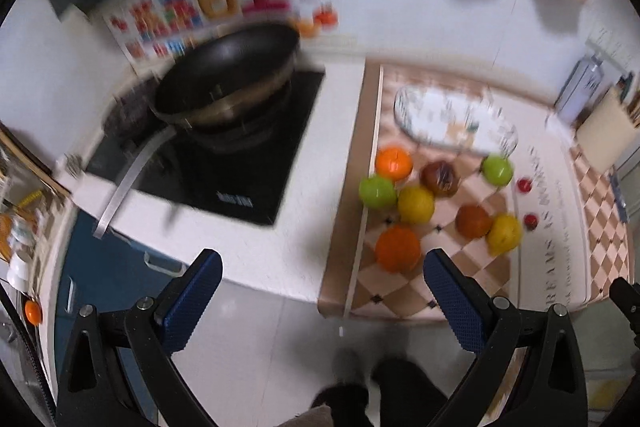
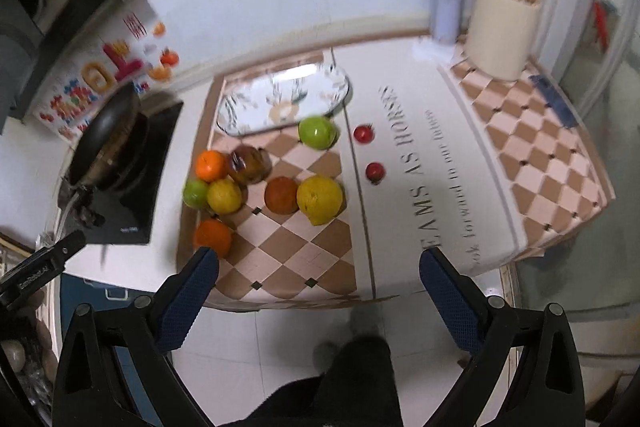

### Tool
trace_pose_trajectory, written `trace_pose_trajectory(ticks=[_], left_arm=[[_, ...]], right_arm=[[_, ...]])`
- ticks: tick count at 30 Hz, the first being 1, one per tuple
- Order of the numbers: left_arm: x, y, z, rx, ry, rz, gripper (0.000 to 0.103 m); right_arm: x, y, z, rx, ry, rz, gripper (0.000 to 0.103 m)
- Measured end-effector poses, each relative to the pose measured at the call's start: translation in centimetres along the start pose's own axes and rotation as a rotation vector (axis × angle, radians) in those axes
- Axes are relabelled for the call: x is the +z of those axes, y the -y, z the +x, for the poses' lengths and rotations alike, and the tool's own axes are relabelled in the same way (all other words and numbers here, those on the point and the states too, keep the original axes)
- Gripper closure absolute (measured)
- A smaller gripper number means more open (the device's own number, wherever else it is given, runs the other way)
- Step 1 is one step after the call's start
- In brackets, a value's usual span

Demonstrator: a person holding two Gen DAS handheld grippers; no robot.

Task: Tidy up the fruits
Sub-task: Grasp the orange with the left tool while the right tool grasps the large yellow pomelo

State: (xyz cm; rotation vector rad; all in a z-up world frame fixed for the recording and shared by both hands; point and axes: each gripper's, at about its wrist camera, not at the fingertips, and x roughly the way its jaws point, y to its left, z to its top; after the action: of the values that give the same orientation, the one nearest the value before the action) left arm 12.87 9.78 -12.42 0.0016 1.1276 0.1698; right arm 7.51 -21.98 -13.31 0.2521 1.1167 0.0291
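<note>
Beyond the wide-spread right claw (image 2: 319,277) lie fruits (image 2: 281,201).

Fruits (image 2: 280,171) beside oval plate (image 2: 256,125) — right gripper (image 2: 318,259) spread wide.

Both wrist views high above, facing down, sharing fruits (image 1: 416,205) and plate (image 2: 240,99).

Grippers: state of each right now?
Left gripper: open, holding nothing.
Right gripper: open, holding nothing.
</note>
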Motion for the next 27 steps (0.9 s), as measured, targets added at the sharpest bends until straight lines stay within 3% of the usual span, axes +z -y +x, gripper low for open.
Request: trace_pose_trajectory(ticks=[6,10,13,17,20,24,27], left_arm=[[0.2,3.1,9.0,-0.054,-0.229,0.018,0.002],[0.1,5.3,14.7,-0.121,-0.389,-0.010,0.014],[-0.1,6.4,17.4,-0.150,-0.460,-0.028,0.019],[-0.2,8.1,19.6,-0.159,-0.507,-0.013,0.021],[-0.2,9.2,20.4,-0.166,-0.529,0.008,0.030],[0.0,10.0,20.8,-0.112,-0.505,0.060,0.032],[0.0,10.1,20.7,-0.096,-0.497,0.086,0.044]], right_arm=[[2.9,0.8,10.0,0.002,-0.145,-0.063,0.007],[4.4,1.3,16.3,0.021,-0.253,-0.110,0.012],[5.2,1.2,20.1,0.045,-0.327,-0.149,0.013],[5.6,0.7,23.2,0.076,-0.395,-0.176,0.013],[5.9,0.2,24.8,0.092,-0.434,-0.210,0.016],[6.0,-0.4,26.3,0.103,-0.471,-0.237,0.029],[6.1,-0.4,27.2,0.136,-0.492,-0.232,0.037]])
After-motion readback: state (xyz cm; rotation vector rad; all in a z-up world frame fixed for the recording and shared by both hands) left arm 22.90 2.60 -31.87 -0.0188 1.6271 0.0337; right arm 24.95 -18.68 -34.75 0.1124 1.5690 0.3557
